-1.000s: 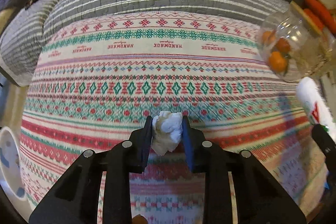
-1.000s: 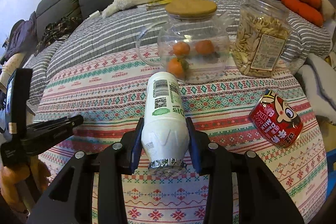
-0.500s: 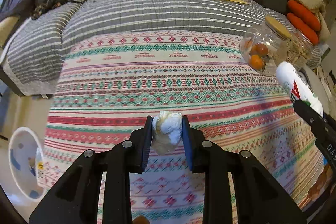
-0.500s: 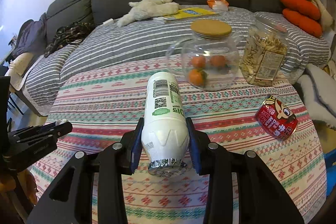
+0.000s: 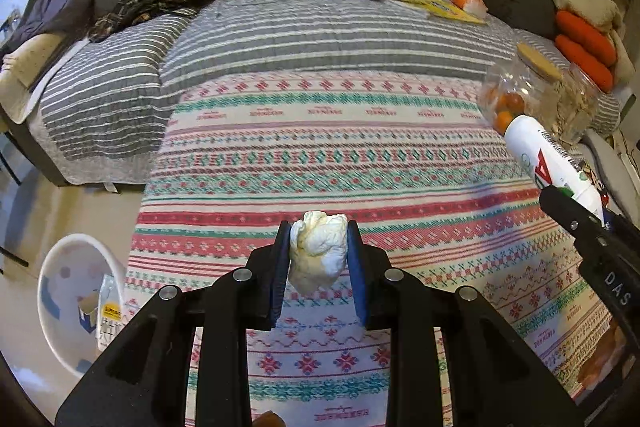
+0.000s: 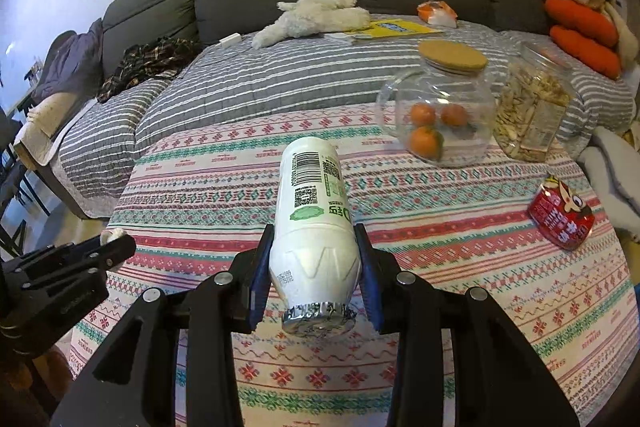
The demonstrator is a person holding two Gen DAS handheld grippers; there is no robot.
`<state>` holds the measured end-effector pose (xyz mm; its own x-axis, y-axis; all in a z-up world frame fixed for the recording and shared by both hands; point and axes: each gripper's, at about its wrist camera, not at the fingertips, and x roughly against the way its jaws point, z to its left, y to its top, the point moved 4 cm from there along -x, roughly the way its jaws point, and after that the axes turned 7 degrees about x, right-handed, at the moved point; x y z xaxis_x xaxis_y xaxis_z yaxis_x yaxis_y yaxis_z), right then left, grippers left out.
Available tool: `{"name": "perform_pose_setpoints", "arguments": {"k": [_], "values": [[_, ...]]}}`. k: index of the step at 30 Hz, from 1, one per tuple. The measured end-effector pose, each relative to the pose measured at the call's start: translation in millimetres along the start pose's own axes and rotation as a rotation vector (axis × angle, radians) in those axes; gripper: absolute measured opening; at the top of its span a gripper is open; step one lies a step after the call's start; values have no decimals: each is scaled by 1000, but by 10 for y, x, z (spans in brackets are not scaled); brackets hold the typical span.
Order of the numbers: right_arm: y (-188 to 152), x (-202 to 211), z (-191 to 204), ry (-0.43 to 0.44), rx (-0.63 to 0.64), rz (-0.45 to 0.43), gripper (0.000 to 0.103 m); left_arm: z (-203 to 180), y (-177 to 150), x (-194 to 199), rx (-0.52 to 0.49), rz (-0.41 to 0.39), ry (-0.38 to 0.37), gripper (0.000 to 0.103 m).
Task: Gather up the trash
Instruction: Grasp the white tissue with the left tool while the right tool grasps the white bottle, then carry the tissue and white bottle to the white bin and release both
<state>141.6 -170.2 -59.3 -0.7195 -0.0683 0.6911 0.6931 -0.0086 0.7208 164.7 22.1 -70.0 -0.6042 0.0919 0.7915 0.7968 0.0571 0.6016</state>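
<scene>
Patterned tablecloth (image 6: 224, 179) under round glass jar (image 6: 436, 119), seed jar (image 6: 532, 115) and red can (image 6: 562, 213).

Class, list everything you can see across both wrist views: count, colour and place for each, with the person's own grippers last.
Crumpled tissue wad: one, white, in left gripper.
Plastic drink bottle: one, white, in right gripper.
Crushed can: one, red, on patterned tablecloth, right.
Round glass jar of oranges: one, clear, cork lid, far right.
Seed jar: one, clear, beside it.
Waste bin: one, white, floor left.
Plush toy: one, white, sofa.
Left gripper: black, shut.
Right gripper: black, shut.
</scene>
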Motion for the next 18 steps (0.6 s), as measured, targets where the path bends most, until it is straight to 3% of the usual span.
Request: {"name": "perform_pose_setpoints", "arguments": {"k": [18], "values": [[52, -153, 655, 64, 91, 5, 38, 547, 58, 54, 77, 9, 55, 26]]}}
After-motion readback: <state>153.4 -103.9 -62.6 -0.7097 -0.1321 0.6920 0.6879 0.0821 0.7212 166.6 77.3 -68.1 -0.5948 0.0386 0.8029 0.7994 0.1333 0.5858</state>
